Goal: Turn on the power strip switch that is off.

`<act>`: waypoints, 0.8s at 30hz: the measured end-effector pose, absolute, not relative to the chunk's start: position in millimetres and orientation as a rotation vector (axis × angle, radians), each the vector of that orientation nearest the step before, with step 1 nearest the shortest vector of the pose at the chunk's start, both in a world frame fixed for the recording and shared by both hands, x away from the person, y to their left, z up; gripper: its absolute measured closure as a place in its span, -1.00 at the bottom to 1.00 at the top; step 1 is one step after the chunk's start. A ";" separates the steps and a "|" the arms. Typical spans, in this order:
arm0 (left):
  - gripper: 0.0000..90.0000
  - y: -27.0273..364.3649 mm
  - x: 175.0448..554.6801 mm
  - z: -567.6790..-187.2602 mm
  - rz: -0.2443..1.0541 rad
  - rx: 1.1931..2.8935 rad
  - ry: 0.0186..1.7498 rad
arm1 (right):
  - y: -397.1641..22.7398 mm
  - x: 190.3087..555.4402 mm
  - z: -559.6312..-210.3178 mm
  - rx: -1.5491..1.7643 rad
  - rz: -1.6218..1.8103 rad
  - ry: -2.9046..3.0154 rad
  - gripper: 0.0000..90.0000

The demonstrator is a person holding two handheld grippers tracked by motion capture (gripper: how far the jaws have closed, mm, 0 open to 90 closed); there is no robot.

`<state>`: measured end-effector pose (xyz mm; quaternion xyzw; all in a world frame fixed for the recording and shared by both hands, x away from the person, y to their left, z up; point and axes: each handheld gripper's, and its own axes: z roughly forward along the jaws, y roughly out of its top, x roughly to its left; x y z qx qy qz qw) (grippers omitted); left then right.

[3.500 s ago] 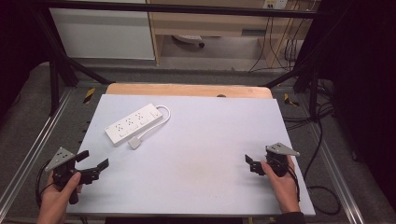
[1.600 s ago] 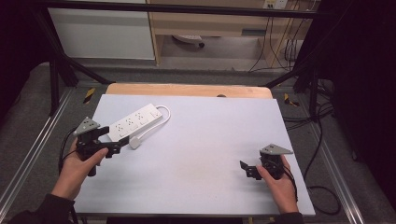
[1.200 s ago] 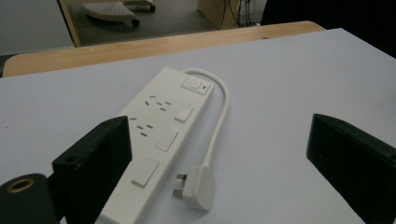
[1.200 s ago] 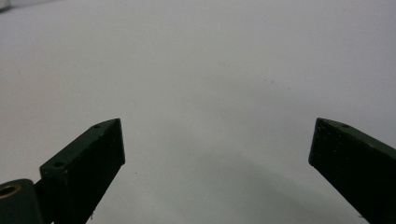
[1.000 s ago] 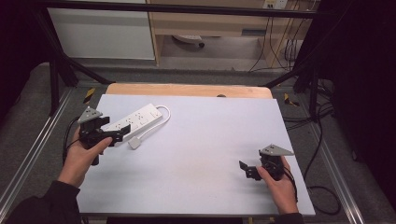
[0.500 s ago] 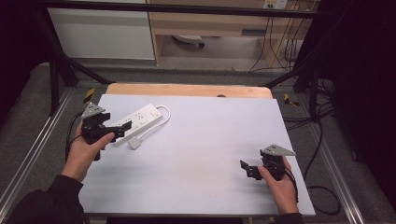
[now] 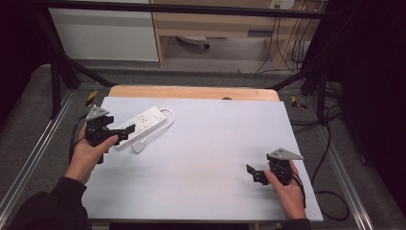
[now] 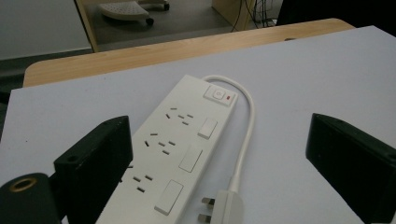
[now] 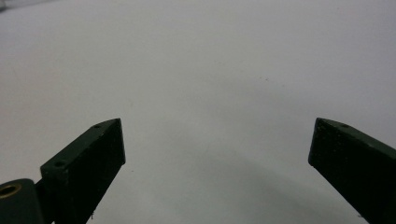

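Now the left gripper [image 7: 125,132] has come forward from the near left corner of the table [image 7: 201,163] and reached the white power strip [image 7: 141,124], which lies on the pale table top toward the far left, its short cable [image 7: 160,128] looping back to a plug [image 7: 138,146] just beside the strip's near end. In the left gripper view the jaws are spread wide, one on each side of the strip's near end [image 8: 154,186], with the plug [image 8: 224,207] between them too; nothing is clamped yet. So the approach looks finished, and the likely next step is to close on the strip's body without catching the plug. The right gripper [image 7: 255,174] has barely shifted, resting well apart from the strip at the near right, jaws open over bare table.
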<state>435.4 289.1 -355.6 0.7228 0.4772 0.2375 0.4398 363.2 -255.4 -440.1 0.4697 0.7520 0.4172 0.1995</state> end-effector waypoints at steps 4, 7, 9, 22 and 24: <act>-0.83 288.8 437.8 -357.6 0.593 1.803 1.189 | -255.2 363.2 -440.0 1.308 1.166 2.105 -0.90; -0.82 288.5 440.3 -360.0 0.592 1.812 1.194 | -255.1 363.2 -440.0 1.307 1.166 2.105 -0.90; -0.82 288.6 441.8 -361.1 0.591 1.814 1.198 | -255.3 363.1 -439.8 1.306 1.169 2.103 -0.90; -0.65 287.9 447.5 -367.5 0.576 1.818 1.224 | -255.3 363.2 -439.9 1.303 1.168 2.105 -0.90; -0.56 286.5 447.8 -367.7 0.571 1.816 1.222 | -255.0 363.2 -439.9 1.302 1.168 2.106 -0.90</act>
